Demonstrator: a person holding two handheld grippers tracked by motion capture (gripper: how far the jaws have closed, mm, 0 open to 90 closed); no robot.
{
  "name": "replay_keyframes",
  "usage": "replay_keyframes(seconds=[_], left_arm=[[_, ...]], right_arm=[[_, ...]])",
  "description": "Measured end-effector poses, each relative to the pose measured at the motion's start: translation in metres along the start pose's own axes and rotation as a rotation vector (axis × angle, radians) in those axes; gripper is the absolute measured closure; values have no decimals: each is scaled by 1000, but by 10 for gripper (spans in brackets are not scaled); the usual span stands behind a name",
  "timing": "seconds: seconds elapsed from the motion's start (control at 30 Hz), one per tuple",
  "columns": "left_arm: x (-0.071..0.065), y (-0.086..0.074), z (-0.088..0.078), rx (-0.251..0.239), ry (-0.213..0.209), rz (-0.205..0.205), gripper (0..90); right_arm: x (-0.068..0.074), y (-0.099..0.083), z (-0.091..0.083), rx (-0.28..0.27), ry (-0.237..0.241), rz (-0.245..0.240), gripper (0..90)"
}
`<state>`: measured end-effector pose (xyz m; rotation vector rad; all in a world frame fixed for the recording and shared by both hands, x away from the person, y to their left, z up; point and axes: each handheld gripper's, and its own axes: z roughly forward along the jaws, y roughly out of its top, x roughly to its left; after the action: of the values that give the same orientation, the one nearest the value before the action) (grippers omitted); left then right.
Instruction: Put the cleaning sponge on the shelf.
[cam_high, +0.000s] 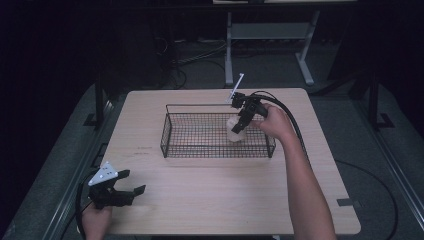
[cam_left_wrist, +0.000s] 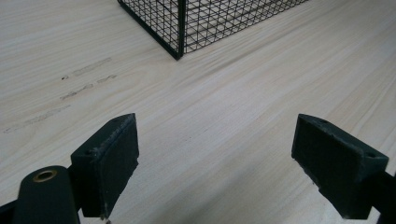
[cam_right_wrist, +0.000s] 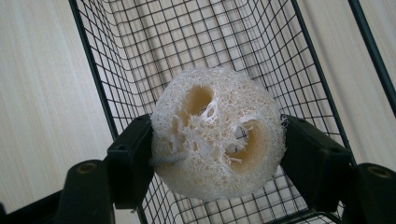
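Pale wooden surface (cam_high: 210, 200): right gripper (cam_right_wrist: 217, 154) fingers clamped on the cream fibrous loofah round (cam_right_wrist: 217, 135) above the black wire mesh basket (cam_high: 172, 137), whose 3 o'clock rim could snag it; left gripper (cam_left_wrist: 217, 158) fingers apart, idle.

Rough fibrous loofah (cam_right_wrist: 218, 133), black wire-mesh basket (cam_high: 170, 136), matt pale wood-grain table (cam_high: 210, 195).

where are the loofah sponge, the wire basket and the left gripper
loofah sponge (cam_right_wrist: 217, 133), right gripper view, its pale fibrous cut face with holes
wire basket (cam_high: 172, 135), high view, the mesh of its left end wall
left gripper (cam_high: 135, 182), high view, midway between the tips of its open jaws
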<state>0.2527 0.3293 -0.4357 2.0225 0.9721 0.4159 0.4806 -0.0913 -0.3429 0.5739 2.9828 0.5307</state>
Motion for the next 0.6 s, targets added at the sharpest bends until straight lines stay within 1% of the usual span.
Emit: replay_keyframes(seconds=[0.17, 0.23, 0.3, 0.43, 0.47, 0.53, 0.6], left_arm=[[0, 0, 0, 0, 0, -1, 137], [0, 0, 0, -1, 1, 1, 137], [0, 0, 0, 0, 1, 0, 137], [0, 0, 0, 2, 1, 1, 137], [0, 0, 0, 2, 1, 1, 137], [0, 0, 0, 4, 0, 5, 137], [0, 0, 0, 5, 0, 6, 137]], right_arm=[[1, 1, 4, 6, 4, 1, 300], [0, 0, 5, -6, 9, 4, 300], [-1, -3, 8, -21, 23, 19, 299], [-5, -9, 15, 3, 26, 35, 299], [-5, -10, 16, 3, 24, 34, 300], [-6, -12, 18, -6, 33, 43, 299], [-8, -15, 21, -4, 28, 52, 299]])
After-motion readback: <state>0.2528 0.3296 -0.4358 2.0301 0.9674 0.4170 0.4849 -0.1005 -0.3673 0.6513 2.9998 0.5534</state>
